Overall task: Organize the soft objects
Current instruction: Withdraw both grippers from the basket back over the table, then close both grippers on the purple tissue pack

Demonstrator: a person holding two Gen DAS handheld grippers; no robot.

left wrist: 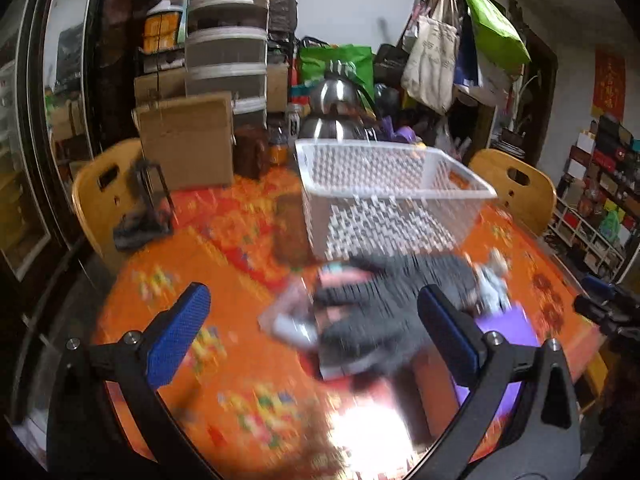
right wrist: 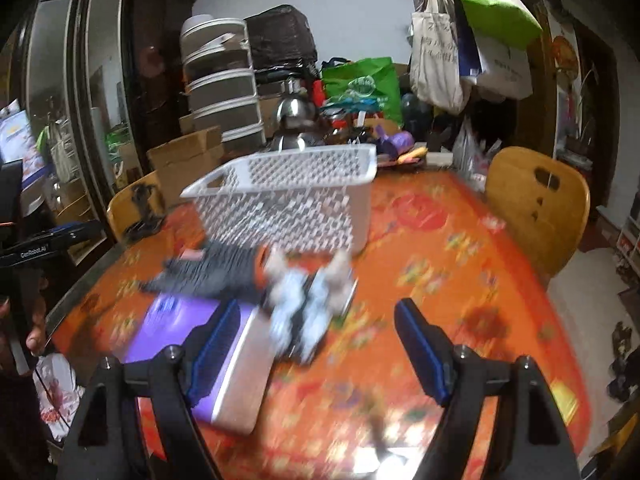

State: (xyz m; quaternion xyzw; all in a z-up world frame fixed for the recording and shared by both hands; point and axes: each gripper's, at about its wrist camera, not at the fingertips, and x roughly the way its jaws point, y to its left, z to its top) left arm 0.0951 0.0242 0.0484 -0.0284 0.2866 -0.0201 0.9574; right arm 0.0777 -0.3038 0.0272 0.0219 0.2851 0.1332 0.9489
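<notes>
Dark grey soft cloth [left wrist: 384, 312] lying crumpled near the middle of the table [left wrist: 168, 264], just in front of the empty white basket [left wrist: 384, 184], with a pale fluffy item [right wrist: 308, 300] touching its right end and a purple-and-white box [right wrist: 224, 352] toward the near edge; left gripper [left wrist: 316, 332] and right gripper [right wrist: 316, 348] both hanging above with pads spread apart, holding nothing; probably worth slowing, lowering the left pads astride one bunched fold, avoiding the box
</notes>
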